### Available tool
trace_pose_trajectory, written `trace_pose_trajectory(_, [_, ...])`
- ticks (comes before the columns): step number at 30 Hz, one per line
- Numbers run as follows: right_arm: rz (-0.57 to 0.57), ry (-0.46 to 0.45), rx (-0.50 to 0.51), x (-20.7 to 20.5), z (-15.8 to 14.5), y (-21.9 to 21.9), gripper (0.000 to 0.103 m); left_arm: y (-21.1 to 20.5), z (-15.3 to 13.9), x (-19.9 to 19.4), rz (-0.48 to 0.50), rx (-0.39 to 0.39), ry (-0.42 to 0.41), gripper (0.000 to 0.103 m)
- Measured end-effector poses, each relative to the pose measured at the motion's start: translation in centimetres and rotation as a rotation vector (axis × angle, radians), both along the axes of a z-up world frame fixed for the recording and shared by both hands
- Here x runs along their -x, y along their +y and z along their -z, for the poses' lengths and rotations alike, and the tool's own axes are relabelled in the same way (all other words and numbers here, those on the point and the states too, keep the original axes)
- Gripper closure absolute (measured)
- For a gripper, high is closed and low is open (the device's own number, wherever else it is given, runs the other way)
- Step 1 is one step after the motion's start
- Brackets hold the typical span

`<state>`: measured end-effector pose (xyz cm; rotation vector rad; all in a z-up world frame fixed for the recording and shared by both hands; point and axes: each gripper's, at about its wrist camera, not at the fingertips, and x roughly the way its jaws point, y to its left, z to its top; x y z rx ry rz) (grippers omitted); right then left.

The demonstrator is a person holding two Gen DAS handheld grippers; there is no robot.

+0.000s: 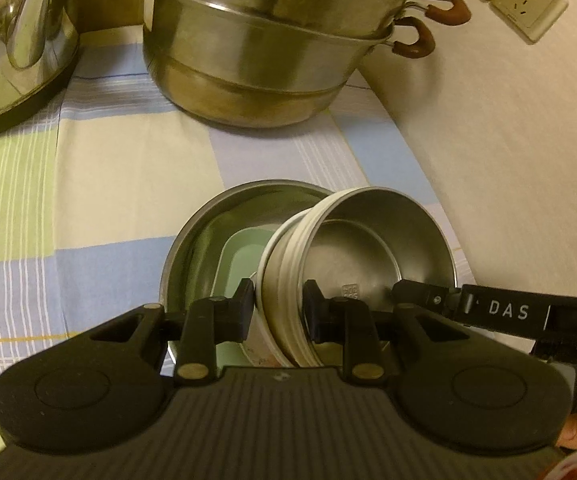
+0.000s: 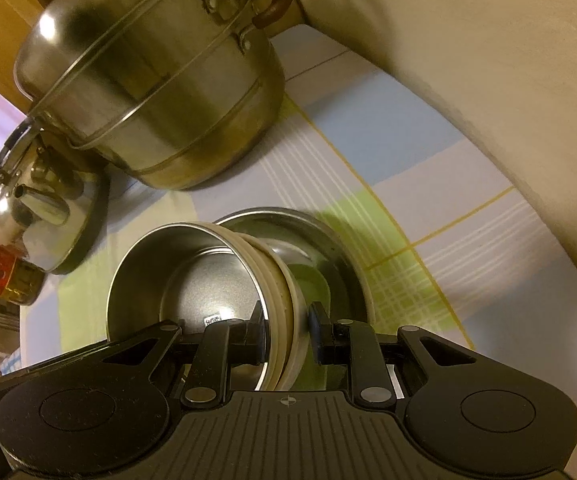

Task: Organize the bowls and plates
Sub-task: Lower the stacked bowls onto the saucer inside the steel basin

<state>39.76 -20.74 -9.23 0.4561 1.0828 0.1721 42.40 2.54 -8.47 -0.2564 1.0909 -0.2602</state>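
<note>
A: Where is the bowl now, and how do we hold it?

B: The steel bowl [image 1: 362, 248] with the ribbed white outside hangs tilted over the larger steel basin [image 1: 224, 236]. The basin stands on the checked tablecloth [image 1: 88, 184] and has a pale green dish [image 1: 240, 264] inside. Our left gripper [image 1: 278, 312] pinches the bowl's wall on one side, one finger outside and one inside. Our right gripper [image 2: 288, 334] pinches the wall on the other side in the same way. Both claws are pressed on the wall.

A: How do we think it will handle?

B: We judge it light and stiff, so it will not bend. But the steel inside is smooth, so it may slip or swing between the pads if we tilt it more. The ribbed outside should give the pads some friction. Holding the wall on two opposite sides seems right.

A: And the room around?

B: The big stacked steamer pot [image 1: 272, 40] and the kettle [image 1: 12, 40] stand behind, well apart from the basin. The wall [image 1: 508, 140] is close on one side, where the cloth ends. The open cloth is mostly before the pot and under the kettle's side. If we lower the bowl, its rim may knock the basin's rim.
</note>
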Motion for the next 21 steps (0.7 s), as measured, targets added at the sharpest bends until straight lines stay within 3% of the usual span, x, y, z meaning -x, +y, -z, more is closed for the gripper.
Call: trace_pose_trajectory(21, [0.003,0.036,-0.011,-0.5,1.8,0.3,0.082,0.3,1.4,-0.2,-0.003,-0.012,0.018,0.08])
